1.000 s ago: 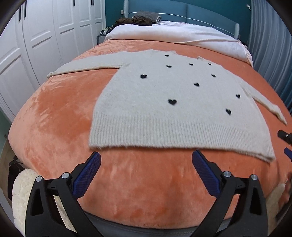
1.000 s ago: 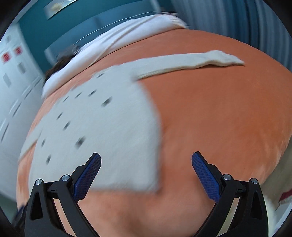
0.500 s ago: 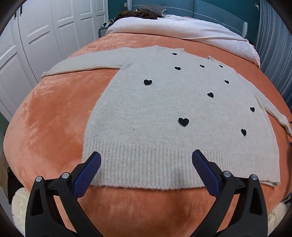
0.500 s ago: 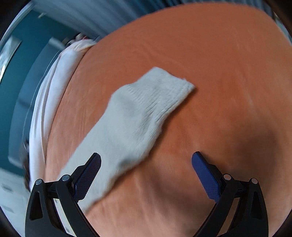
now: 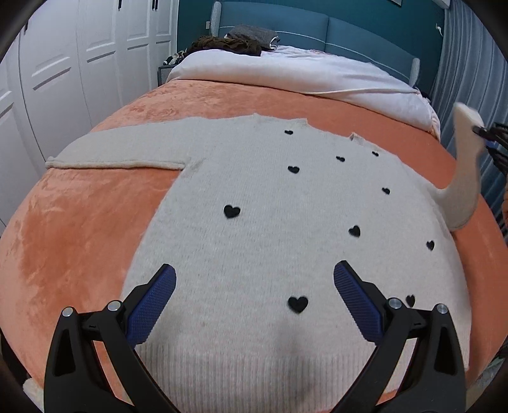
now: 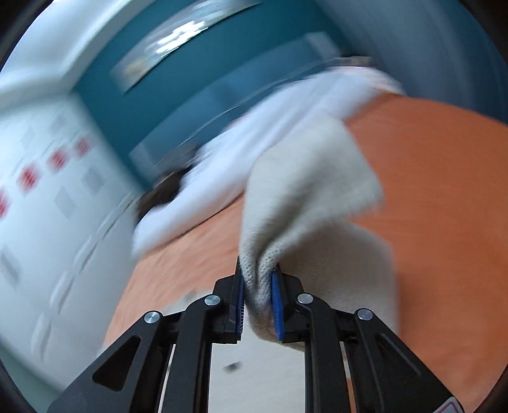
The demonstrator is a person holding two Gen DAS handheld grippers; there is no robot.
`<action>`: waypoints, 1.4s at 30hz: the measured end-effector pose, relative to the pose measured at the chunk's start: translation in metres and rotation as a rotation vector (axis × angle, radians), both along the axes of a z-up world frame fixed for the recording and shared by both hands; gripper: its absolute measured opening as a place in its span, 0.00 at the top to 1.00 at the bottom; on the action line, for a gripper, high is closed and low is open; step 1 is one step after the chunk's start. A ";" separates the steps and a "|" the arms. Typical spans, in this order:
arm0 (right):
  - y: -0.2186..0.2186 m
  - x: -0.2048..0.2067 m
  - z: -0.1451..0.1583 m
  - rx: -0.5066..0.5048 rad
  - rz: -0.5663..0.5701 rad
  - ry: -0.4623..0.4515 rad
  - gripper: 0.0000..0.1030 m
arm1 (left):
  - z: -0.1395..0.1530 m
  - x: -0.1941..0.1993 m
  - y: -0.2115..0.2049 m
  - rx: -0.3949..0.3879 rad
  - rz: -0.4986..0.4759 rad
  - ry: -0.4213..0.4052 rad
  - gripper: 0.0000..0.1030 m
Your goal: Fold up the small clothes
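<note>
Right gripper (image 6: 257, 292) just closed, pinching sweater (image 5: 285, 238) cuff — orange blanket (image 5: 63, 222) margins bare.

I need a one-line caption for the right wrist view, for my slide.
Right gripper, jaws just closed, pinches the cream sweater's sleeve and lifts it above the orange blanket.

The left wrist camera sits just behind the left gripper (image 5: 254, 305) and looks forward and down over the cream knitted sweater with black hearts (image 5: 270, 228), close above its ribbed hem, along the bed's orange plush blanket (image 5: 63, 228) towards the teal padded headboard (image 5: 317, 28) and the white wardrobe doors (image 5: 63, 63). The right wrist camera rides behind the right gripper (image 6: 257, 289), very near the sweater's cream sleeve (image 6: 304, 190), tilted and blurred. Both views share the sleeve, blanket, headboard, wardrobe and white duvet (image 5: 301, 73)
</note>
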State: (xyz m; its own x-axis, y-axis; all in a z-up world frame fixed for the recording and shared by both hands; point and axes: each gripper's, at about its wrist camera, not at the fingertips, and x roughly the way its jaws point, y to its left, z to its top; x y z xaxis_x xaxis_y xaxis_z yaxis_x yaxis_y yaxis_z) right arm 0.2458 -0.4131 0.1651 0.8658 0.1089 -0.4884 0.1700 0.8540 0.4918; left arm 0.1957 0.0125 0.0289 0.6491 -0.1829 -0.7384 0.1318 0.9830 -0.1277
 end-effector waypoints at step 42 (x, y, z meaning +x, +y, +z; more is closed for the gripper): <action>0.020 -0.028 -0.170 0.161 -0.104 0.298 0.89 | -0.086 0.213 -0.036 -0.398 0.037 0.155 0.90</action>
State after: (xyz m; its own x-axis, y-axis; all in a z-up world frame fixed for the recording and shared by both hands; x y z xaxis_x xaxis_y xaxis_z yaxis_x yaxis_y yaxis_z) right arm 0.2173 -0.3934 -0.0044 0.6986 0.1237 -0.7047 0.4078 0.7404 0.5343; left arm 0.4086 -0.0240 -0.0573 0.5478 -0.4521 -0.7040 0.0470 0.8567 -0.5137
